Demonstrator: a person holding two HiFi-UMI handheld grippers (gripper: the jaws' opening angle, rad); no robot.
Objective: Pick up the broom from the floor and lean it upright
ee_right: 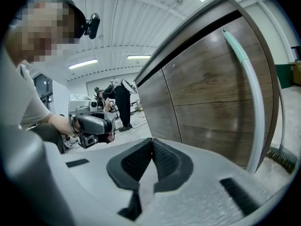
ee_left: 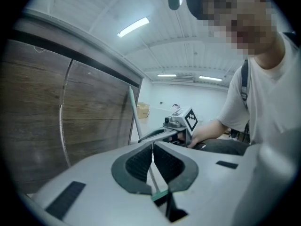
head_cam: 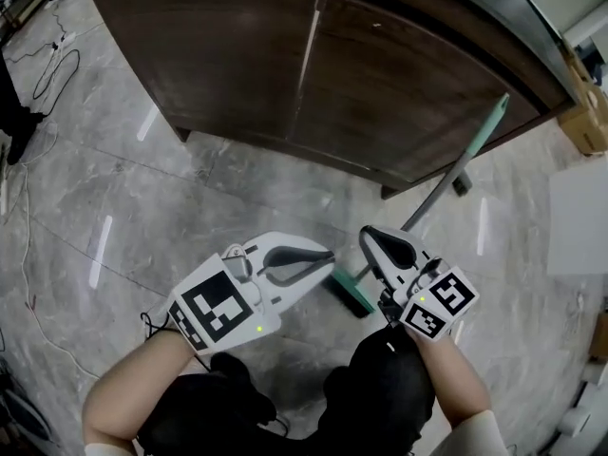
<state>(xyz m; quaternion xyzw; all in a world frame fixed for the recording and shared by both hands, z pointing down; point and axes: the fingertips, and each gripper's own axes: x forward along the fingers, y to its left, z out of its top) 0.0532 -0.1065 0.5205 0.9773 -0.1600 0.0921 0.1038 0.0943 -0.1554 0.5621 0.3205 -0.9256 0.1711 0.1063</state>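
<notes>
Step in hand: I judge the leaning itself is done; what is left is getting clear of the broom.

Broom: the broom (head_cam: 480, 132) stands tilted, its handle running from lower centre of the head view up to the upper right. The top end rests on the front of the dark wooden cabinet (head_cam: 247, 55).

Broom head: the green broom head (head_cam: 350, 293) sits on the grey marble floor (head_cam: 142, 217), low in the frame, just in front of both my gripper tips.

Left gripper: my left gripper (head_cam: 328, 254) is clenched, tips meeting, and nothing is pinched. In the left gripper view the handle (ee_left: 133, 112) shows past the jaws against the cabinet, not between the pads.

Right gripper: my right gripper (head_cam: 366, 236) is clenched on nothing. In the right gripper view the handle (ee_right: 251, 98) curves up the right edge of the frame, apart from the jaws.

Next move: draw both grippers back toward the bottom of the frame, away from the head. A nudge there could slide the foot out and bring the handle down the cabinet face.

Check: see that the broom stands on its own.
</notes>
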